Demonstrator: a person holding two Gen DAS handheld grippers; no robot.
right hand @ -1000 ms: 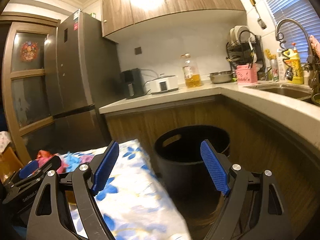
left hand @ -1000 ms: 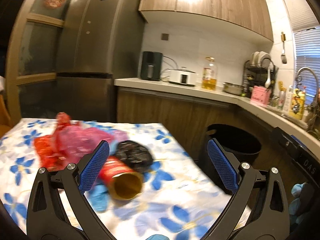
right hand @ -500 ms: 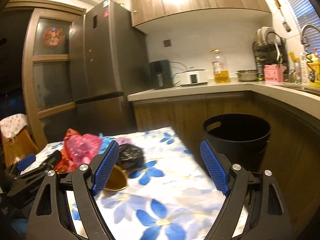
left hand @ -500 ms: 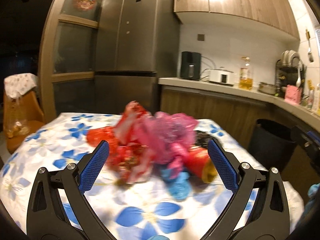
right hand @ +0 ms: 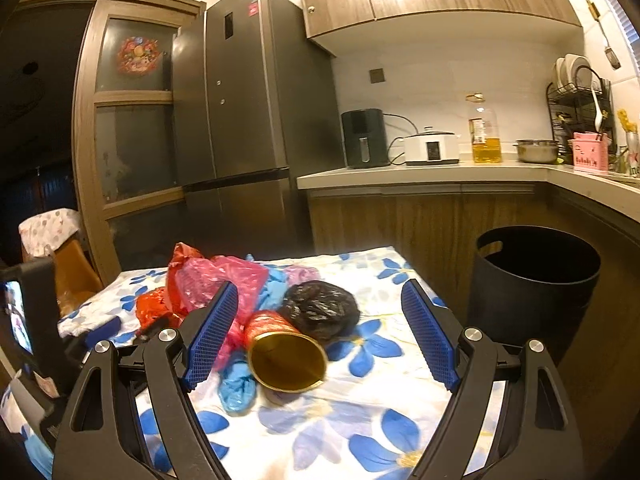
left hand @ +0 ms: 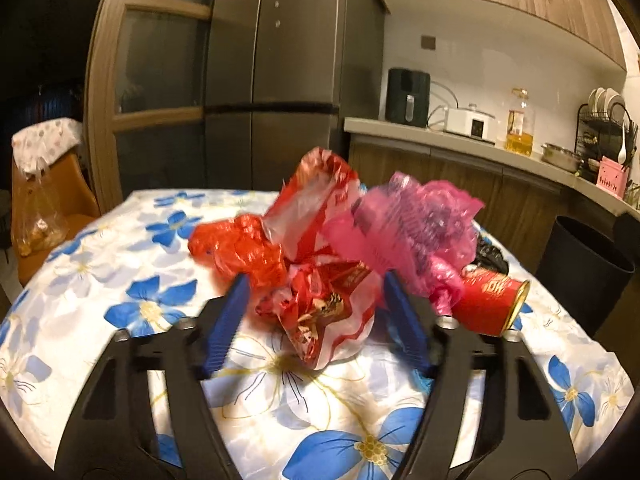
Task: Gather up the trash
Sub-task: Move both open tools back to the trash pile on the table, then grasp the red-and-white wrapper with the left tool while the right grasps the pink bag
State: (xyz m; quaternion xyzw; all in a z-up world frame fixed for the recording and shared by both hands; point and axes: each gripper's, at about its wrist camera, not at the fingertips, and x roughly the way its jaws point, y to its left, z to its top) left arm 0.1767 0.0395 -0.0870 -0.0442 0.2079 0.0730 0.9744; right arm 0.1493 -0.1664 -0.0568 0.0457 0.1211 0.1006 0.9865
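Red wrapper between left tongs

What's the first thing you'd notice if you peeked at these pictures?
A bright heap of trash in the middle of the flowery tablecloth: crinkly red wrappers, a pink plastic bag and a black bag. A red can lies on its side, its open gold mouth facing the right gripper. A black bin stands beside the table.
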